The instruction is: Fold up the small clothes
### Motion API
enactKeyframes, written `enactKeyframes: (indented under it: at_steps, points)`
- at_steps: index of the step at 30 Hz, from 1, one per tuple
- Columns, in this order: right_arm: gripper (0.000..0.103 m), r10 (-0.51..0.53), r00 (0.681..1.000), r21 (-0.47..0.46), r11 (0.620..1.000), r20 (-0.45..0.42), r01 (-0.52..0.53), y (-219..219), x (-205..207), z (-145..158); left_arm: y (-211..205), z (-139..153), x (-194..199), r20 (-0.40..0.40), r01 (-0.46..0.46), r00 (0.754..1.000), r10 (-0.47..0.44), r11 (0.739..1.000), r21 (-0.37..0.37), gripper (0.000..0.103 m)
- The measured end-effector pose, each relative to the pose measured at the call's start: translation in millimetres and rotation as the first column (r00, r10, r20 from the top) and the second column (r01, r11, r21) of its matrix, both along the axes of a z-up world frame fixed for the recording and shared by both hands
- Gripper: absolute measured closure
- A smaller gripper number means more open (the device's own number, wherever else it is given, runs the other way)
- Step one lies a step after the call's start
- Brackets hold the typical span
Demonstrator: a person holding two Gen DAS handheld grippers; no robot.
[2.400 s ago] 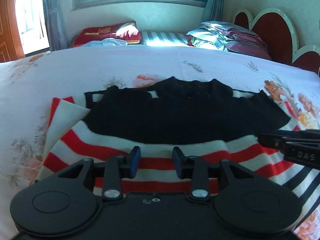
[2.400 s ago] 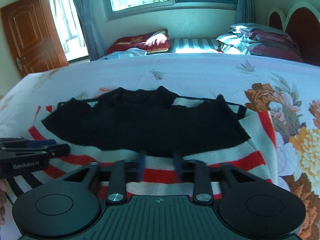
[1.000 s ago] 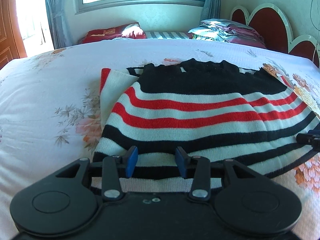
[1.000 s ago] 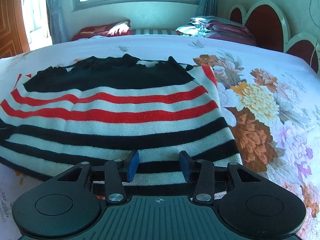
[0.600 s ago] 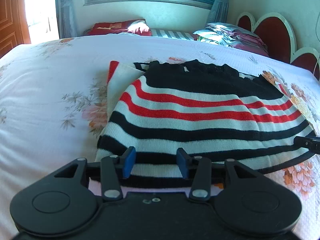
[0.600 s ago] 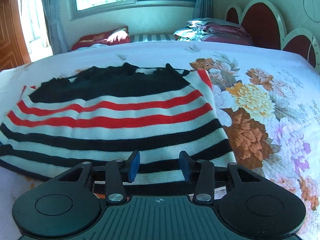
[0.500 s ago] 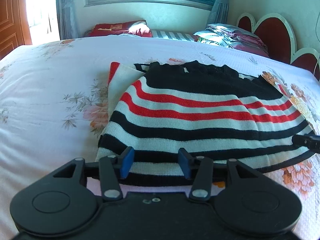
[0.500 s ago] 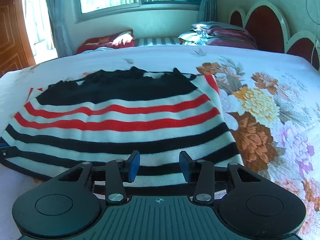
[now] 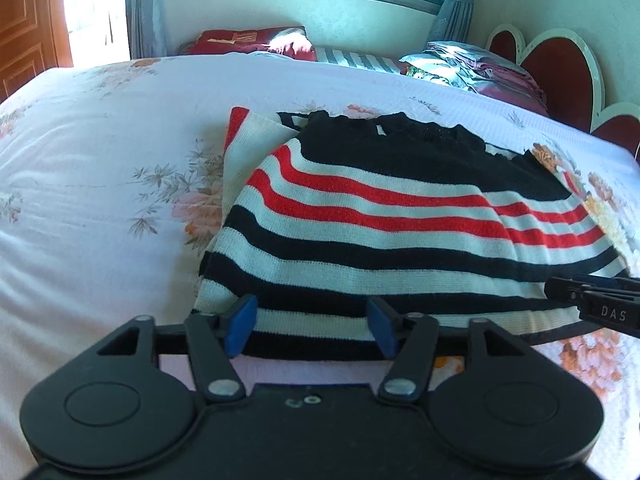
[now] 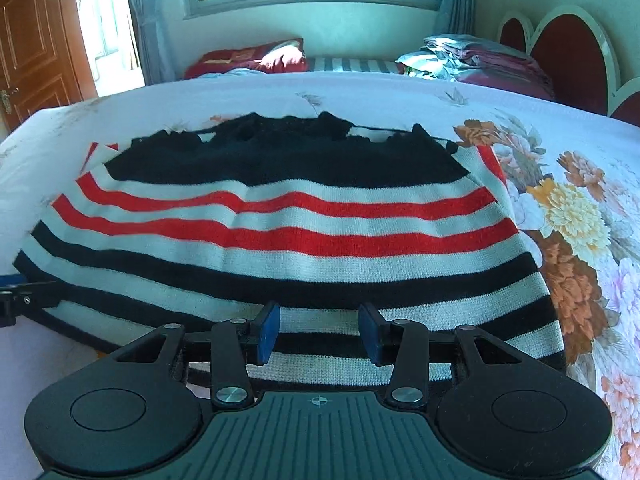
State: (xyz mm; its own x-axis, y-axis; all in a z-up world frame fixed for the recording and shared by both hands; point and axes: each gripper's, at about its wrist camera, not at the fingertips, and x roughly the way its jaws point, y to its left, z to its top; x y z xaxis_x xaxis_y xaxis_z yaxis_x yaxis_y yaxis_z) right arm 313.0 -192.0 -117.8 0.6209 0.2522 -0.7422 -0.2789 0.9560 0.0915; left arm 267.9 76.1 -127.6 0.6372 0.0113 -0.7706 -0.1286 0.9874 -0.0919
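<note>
A: Where's the sweater?

B: I see the striped sweater (image 9: 400,232) lying folded on the bed (image 9: 100,168), bare floral sheet open all round it. My left tool (image 9: 312,324) is over its near hem, jaws opening, pads clear of the knit. A second ago they stood narrower.

A: And the right one?

B: The right tool (image 10: 319,334) is part-open over the hem's other end, gripping nothing. The near hem hides behind both tools; the sweater's far edge is unclear.
</note>
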Motion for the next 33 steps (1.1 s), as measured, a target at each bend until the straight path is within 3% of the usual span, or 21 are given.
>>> enactKeyframes:
  at_steps: [3,14,23,33]
  points:
    - [0.060,0.008,1.000,0.011,1.000,0.027,-0.008,0.4,-2.7,10.0,1.4,5.2,-2.9,-0.010,-0.019,1.000,0.019,0.999,-0.039,0.031]
    - [0.060,0.060,0.996,0.045,0.997,0.061,-0.062,13.4,-10.1,29.8,16.7,6.1,-16.8,-0.076,-0.145,0.988,0.131,0.964,-0.222,0.027]
    - [0.060,0.084,0.995,0.056,0.995,0.051,-0.087,20.0,-11.3,27.5,27.2,-16.2,-20.8,-0.120,-0.265,0.964,0.237,0.896,-0.356,0.026]
    - [0.060,0.091,0.995,0.056,0.994,0.048,-0.094,26.2,4.7,21.3,38.7,-31.0,-4.0,-0.052,-0.322,0.938,0.342,0.808,-0.493,0.020]
